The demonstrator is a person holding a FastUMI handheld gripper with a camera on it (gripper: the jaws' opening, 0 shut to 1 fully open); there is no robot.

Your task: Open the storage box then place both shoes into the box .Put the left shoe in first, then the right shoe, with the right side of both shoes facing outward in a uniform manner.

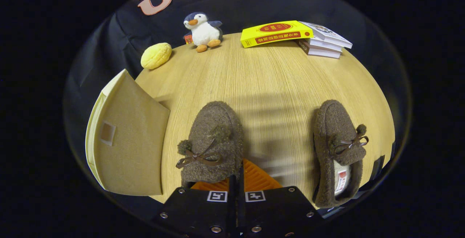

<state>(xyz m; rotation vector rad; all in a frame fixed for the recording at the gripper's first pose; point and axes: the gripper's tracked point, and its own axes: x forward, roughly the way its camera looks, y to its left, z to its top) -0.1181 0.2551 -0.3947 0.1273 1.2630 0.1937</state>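
- A round wooden table (269, 85) is being viewed from a camera riding on the gripper (236, 181).
- The gripper's two fingers are being held pressed together, with no gap showing between them, and nothing is being gripped.
- The fingertips (254, 180) are being partly hidden behind the rear of the left shoe (214, 143), so whether they are touching it cannot be told.
- The left shoe, a fuzzy brown slipper with a thin bow and two pom-poms, is being shown lying just ahead of the fingers, toe pointing away.
- The right shoe (339, 150), a matching slipper, is being shown well apart from the first, off to the right of the fingers, with its pale lining and a label visible at the heel opening.
- The box (125, 140), covered in beige fabric, is being shown to the left of the left shoe, near the table's edge, with its lid closed.
- Beyond the shoes, at the far side of the table, a penguin toy (202, 31), a yellow bun (156, 55) and a stack of books (296, 36) with a yellow one on top are being shown.
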